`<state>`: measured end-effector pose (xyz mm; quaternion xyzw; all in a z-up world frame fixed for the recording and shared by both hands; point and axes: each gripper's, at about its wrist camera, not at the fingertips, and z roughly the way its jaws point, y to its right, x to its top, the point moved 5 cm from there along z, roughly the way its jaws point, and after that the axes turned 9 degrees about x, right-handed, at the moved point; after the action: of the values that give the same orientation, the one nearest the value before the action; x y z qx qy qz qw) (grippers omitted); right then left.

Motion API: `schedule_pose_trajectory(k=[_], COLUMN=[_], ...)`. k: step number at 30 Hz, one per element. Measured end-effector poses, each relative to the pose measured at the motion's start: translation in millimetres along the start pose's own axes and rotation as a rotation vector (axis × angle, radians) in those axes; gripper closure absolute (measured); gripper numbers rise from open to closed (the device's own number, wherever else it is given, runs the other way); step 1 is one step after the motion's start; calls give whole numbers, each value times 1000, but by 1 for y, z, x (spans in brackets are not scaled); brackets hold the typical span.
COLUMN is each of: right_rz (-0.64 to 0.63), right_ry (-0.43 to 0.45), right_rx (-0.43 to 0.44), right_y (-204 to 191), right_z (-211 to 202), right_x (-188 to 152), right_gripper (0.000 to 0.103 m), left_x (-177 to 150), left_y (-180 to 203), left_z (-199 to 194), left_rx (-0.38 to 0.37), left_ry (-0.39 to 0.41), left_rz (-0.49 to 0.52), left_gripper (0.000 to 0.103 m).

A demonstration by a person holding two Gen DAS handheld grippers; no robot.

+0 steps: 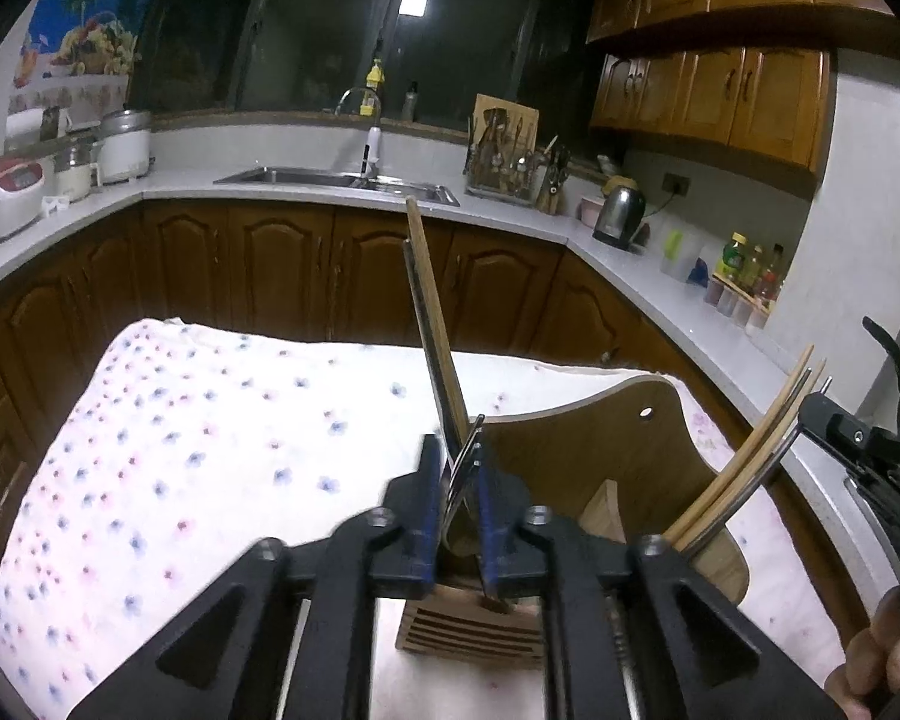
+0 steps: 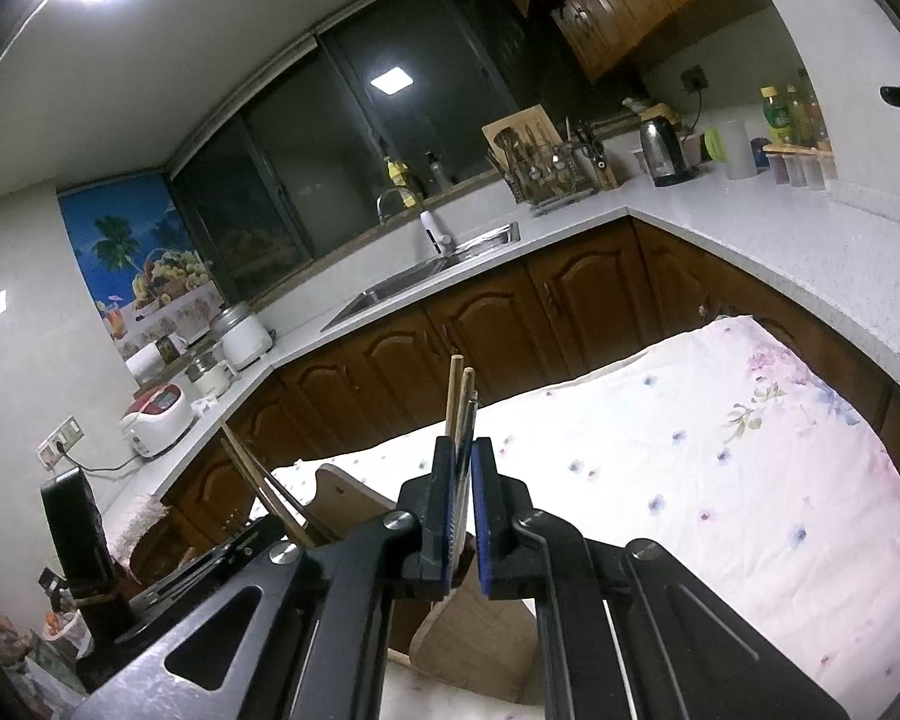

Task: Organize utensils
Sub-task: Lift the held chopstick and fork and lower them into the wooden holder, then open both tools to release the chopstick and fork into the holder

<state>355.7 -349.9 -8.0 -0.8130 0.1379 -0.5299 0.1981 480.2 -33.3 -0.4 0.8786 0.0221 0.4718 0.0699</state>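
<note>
The left tongs (image 1: 456,501) are closed narrow on a bundle of utensils (image 1: 435,354), a wooden stick and a dark metal handle that rise steeply from between the blue pads, with what looks like fork tines just at the pad tips. To their left lies the flowered cloth (image 1: 198,450) that covers the desk, bare of things on that side. Directly below these tongs sits a slotted wooden holder (image 1: 468,630), and just behind and to their right stands its curved wooden back board (image 1: 600,450) with a small hole near the top. Further right of the left tongs, a second bundle of chopsticks (image 1: 744,456), two wooden and at least one metal, leans up to the right, with the black body of the other gripper at the frame's edge beyond it. In the right wrist view, the right tongs (image 2: 463,510) are likewise nearly shut, gripping that second bundle (image 2: 459,402), whose wooden and metal ends stand up just past the pads. Left of the right tongs, the first bundle (image 2: 258,486) slants up beside the wooden board (image 2: 342,495), which also shows under them. To their right spreads the flowered cloth (image 2: 720,480), with the kitchen counter (image 2: 780,240) and sink (image 2: 426,276) well beyond.
</note>
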Motion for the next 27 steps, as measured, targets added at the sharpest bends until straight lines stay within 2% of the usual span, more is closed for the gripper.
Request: schedule_pose_trajectory(k=[1,6,8,10,11,12,13,16,20,23,27], right_rz=[-1,-3,3,15,22,33,37,46,56,46,5], right_ry=[-1,-9,-14,-7,-1,13,26,43,50,57,48], right_rx=[1,7,16,17,25,36,39,52,77,80,61], right_y=[0,0,0,1,1,1,1,-3,-9,-14,-24], right_z=[0,0,-1,-5,-6,-11,-15,-24,-35,-43,-51], right_x=[0,-1,-2,-1,0,0,0,1,-1,-7,-16], right_gripper=[97,93,92,79,59,48,46,40,22,6,5], left_x=[0,2,2,2,1,0,-2,-7,-18,-28,-38], left_y=[-1,0,-1,-2,-3,-4,-5,-11,-19,-23,-28], left_z=[-2,-7,-11,-19,-23,-27,-31,-44,-58,-70,-90], left_rx=[4,-2,1,-2,-3,-1,0,11,60,79,89], left_ry=[5,14,23,38,45,50,58,77,97,98,97], left_rz=[-1,11,10,0,-6,-10,-13,-18,-11,-16,-32], left_gripper=[77,73,60,49,42,38,32,20,2,1,1])
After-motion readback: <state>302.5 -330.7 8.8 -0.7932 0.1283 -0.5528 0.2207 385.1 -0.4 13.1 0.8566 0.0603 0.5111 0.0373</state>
